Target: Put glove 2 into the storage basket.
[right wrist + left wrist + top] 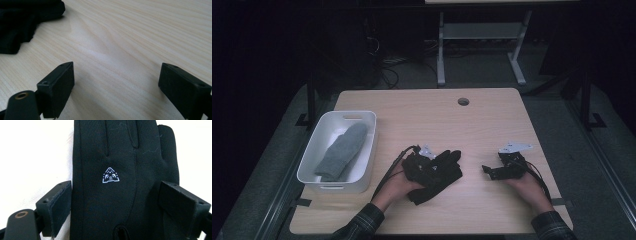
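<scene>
While one grey sock (343, 151) already lies in the white bin (310, 159), we straddle the black glove (117, 170) on the desk (492, 125) with our open left gripper (120, 205); right gripper (117, 85) open, empty.

Both forearms enter from the bottom edge of the high view, sleeves in dark plaid. The left hand (398, 186), lower centre of the frame, holds the left tool (424, 162) pointing up and to the right, its cable looping off to the left. In its own view the jaws stand wide apart. The right hand (527, 186), lower right, holds the right tool (493, 171) pointing left, jaws spread wide with nothing between them.
</scene>
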`<state>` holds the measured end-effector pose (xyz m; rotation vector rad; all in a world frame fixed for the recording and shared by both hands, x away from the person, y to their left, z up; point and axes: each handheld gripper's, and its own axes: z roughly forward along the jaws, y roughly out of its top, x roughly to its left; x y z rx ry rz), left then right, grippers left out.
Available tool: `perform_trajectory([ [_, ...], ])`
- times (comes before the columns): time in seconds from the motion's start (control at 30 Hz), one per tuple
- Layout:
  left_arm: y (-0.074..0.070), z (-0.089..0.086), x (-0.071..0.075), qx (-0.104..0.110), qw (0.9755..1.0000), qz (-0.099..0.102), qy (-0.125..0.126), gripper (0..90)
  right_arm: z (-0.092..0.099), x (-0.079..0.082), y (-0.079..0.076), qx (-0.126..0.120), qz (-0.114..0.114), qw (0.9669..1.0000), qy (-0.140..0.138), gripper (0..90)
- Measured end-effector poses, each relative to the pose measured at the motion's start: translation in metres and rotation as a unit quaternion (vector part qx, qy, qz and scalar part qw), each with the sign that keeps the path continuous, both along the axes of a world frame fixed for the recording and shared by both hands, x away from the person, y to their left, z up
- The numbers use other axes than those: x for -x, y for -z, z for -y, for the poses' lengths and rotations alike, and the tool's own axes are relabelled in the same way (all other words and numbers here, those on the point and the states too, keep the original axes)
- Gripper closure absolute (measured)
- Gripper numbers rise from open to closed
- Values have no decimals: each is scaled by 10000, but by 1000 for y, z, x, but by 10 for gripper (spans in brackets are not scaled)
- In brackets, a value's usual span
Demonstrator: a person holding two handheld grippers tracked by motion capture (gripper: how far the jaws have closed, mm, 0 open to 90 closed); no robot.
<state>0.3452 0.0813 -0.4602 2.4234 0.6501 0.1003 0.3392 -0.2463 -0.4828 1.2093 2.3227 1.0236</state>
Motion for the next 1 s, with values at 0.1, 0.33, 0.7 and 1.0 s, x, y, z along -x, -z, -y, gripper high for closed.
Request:
perform_trajectory([
  [0.1, 1, 0, 0, 20, 10000, -64, 13, 141, 0, 0, 0, 1, -6, 10000, 2, 132],
  [0.33, -2, 0, 4, 166, 9991, -150, 348, 364, -1, 0, 0, 3, -2, 10000, -15, 132],
  [0.7, -9, 2, 4, 325, 9968, -584, 448, 672, -1, 0, 0, -1, -3, 10000, -21, 132],
  [1.0, -37, -5, 6, 453, 9958, -662, 435, 671, -1, 0, 0, -5, -30, 10000, -13, 131],
])
